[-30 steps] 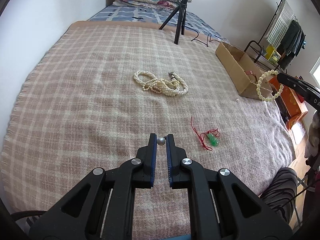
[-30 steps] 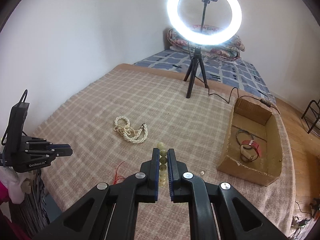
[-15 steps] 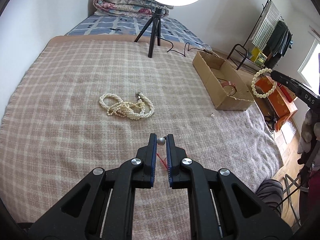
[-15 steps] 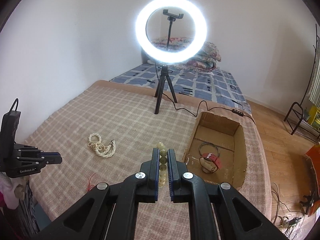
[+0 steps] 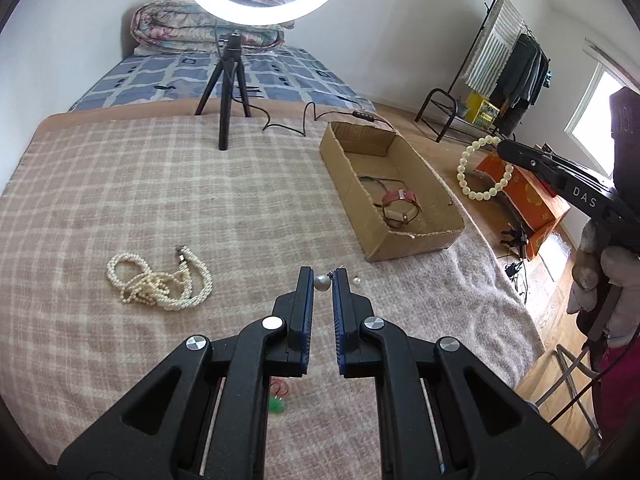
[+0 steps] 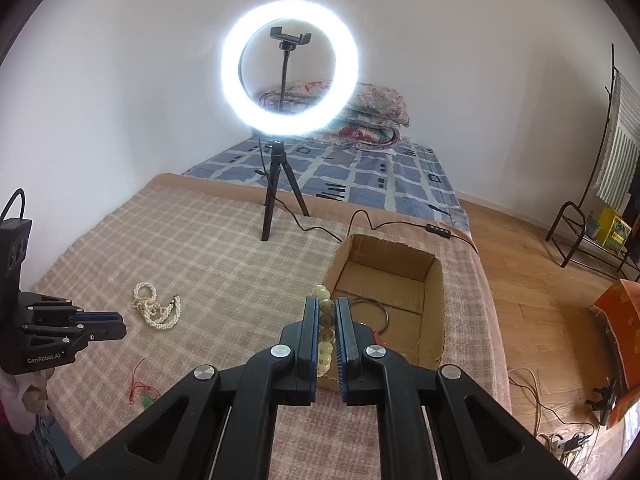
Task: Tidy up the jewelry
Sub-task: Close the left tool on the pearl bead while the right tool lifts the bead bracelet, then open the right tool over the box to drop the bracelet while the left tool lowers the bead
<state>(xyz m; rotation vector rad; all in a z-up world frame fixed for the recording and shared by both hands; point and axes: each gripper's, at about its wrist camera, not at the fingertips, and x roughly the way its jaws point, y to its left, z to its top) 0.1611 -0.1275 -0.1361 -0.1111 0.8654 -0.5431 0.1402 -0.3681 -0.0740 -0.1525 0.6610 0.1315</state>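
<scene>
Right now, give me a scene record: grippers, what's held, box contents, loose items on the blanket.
left gripper: shut on a small silver bead
right gripper: shut on a pale bead bracelet, held near the box
box: open cardboard, on the blanket; holds a red strap and a thin ring
loose on blanket: pearl strands, green pendant on red cord, one tiny pearl
</scene>
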